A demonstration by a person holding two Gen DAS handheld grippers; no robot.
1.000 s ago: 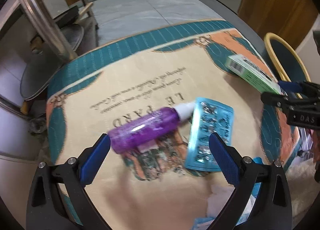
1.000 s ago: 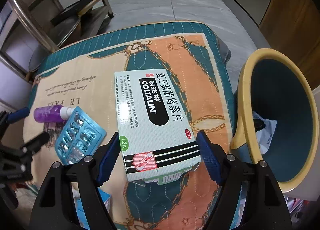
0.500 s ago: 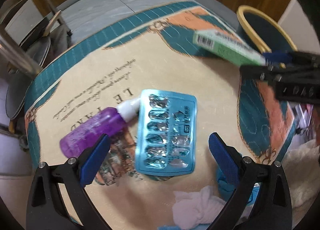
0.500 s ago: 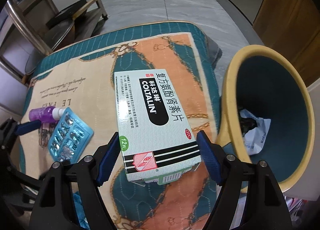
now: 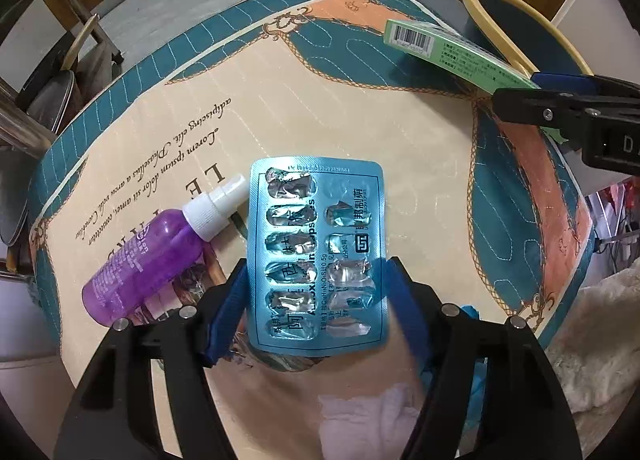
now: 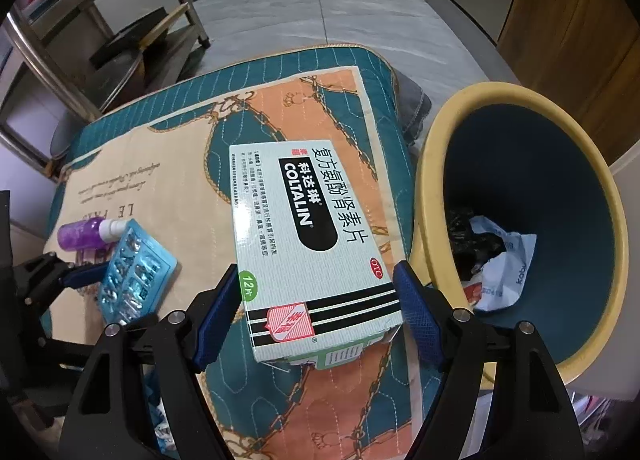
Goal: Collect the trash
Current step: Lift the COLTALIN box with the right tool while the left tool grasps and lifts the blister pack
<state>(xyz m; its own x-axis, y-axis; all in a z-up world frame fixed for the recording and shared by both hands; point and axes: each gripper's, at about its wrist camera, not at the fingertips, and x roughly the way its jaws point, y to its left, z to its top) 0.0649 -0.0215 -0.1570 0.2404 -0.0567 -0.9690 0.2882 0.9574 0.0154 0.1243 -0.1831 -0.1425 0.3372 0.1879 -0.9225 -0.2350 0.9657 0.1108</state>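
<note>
Closing left tongs (image 5: 316, 308) now astride blister pack (image 5: 316, 248)

- The medicine box (image 6: 308, 244) bears "COLTALIN" in white on a black oval, Chinese characters beside it, a red "OTC" oval and "12" on a green spot.
- A barcode stands on the box's end.
- The quilted mat (image 5: 360, 120) shows "LE" and script "Lorem ipsum dolor sit amet".
- The blister pack (image 5: 316, 252) carries Chinese print, partly legible.
</note>
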